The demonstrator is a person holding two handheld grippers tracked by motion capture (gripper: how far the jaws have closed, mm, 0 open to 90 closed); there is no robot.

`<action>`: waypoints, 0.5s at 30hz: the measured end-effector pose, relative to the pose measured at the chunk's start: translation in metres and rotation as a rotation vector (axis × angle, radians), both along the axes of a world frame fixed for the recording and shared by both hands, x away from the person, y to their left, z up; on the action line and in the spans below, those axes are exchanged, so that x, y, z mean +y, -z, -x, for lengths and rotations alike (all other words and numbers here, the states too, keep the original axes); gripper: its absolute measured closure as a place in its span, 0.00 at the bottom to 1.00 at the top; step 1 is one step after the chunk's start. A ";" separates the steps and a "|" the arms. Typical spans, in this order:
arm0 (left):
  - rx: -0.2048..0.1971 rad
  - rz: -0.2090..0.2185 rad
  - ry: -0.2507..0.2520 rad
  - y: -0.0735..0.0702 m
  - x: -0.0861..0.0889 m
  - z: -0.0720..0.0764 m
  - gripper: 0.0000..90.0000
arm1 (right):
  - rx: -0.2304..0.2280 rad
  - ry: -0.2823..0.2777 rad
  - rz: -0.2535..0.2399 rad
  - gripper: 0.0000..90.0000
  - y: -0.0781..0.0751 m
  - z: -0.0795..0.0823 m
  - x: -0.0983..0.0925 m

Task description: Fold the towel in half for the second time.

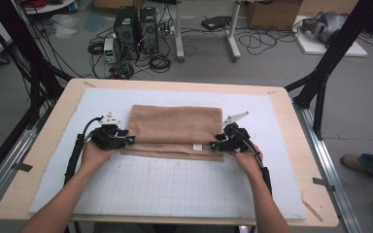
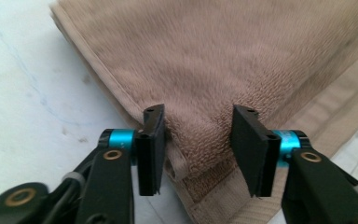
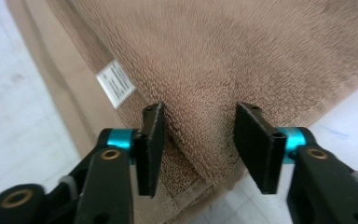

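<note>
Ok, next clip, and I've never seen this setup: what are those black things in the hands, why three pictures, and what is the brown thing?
There is no robot here. A person holds a hand-held tool in each hand: the left tool and the right tool. The high view looks down on the table from above. The other two pictures come from cameras riding on each tool, looking along its two black jaws. On a white mat lies a folded brown towel with a small white label. Each tool's jaws stand open around a near corner of the towel, one at each end; nothing is pinched yet.
</note>
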State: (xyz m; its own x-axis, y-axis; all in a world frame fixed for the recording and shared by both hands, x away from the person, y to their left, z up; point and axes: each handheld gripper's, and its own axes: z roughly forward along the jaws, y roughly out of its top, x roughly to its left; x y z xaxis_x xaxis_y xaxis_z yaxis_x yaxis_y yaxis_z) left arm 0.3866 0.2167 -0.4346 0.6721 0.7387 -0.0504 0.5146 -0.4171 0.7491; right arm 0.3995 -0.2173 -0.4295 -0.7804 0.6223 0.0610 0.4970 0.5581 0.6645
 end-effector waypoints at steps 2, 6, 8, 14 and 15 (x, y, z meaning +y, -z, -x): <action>0.005 0.010 -0.007 0.002 -0.001 -0.001 0.71 | -0.022 0.001 0.020 0.71 0.000 0.001 0.002; 0.000 0.013 -0.002 0.002 -0.003 -0.001 0.84 | -0.032 0.004 0.021 0.85 0.000 0.000 0.001; 0.009 0.033 -0.010 0.000 -0.001 -0.002 0.88 | -0.030 0.002 0.017 0.88 0.000 -0.001 0.000; -0.013 0.107 -0.033 -0.014 0.009 0.000 0.90 | -0.029 -0.004 -0.024 0.90 -0.014 0.000 -0.003; -0.020 0.126 -0.040 -0.019 0.011 0.000 0.90 | -0.033 -0.007 -0.032 0.90 -0.017 -0.001 -0.004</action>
